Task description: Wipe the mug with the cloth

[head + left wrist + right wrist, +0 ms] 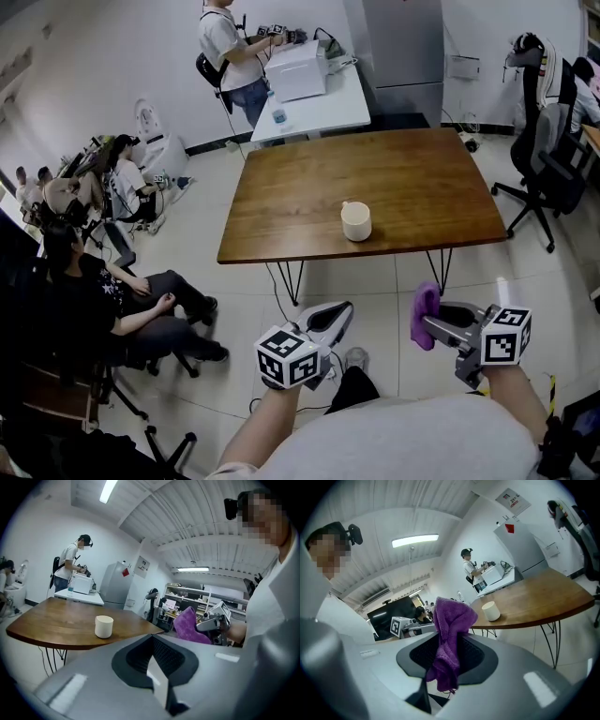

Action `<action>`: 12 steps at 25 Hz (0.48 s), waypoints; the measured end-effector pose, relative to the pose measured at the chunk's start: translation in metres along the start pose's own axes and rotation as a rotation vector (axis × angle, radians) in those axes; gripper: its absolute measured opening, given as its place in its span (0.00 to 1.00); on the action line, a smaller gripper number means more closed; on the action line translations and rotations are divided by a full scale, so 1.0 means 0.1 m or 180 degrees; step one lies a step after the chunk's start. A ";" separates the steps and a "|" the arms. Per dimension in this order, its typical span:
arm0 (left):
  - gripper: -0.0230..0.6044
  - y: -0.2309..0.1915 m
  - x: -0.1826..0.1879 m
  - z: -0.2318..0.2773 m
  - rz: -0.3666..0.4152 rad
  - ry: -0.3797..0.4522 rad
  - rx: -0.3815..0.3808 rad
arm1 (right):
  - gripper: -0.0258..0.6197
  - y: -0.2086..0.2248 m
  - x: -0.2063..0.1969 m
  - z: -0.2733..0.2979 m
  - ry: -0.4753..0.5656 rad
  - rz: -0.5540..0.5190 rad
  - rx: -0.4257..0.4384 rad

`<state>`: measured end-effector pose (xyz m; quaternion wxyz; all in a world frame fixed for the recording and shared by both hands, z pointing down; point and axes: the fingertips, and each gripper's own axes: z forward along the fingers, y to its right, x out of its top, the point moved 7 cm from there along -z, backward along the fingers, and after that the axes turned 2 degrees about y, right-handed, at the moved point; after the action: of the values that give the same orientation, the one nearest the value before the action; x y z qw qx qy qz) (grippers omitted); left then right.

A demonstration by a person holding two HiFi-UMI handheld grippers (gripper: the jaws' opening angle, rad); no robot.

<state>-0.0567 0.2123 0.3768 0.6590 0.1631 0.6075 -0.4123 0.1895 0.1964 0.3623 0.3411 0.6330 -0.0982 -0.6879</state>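
Note:
A cream mug (356,221) stands upright near the front edge of the brown wooden table (394,173); it also shows as the mug (104,626) and the mug (491,611) in the gripper views. My right gripper (427,323) is shut on a purple cloth (424,313), held in the air short of the table; the cloth (449,641) hangs bunched between its jaws. My left gripper (339,314) is shut and empty, level with the right one, also short of the table. From the left gripper view the cloth (190,626) and right gripper (212,622) appear to the right.
A white table (314,98) with a printer stands beyond the wooden table, a person working at it. Several people sit on chairs at the left (122,300). A black office chair (548,159) stands at the table's right end.

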 end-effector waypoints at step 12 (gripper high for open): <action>0.04 -2.34 0.44 0.99 0.0277 -0.0479 -0.0276 | 0.23 1.44 1.02 1.66 -0.0009 0.0508 -0.0367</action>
<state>-0.1681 -0.0154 0.4233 0.7266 0.1292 0.5659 -0.3676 0.0871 -0.0207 0.3913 0.4305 0.6015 -0.1090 -0.6640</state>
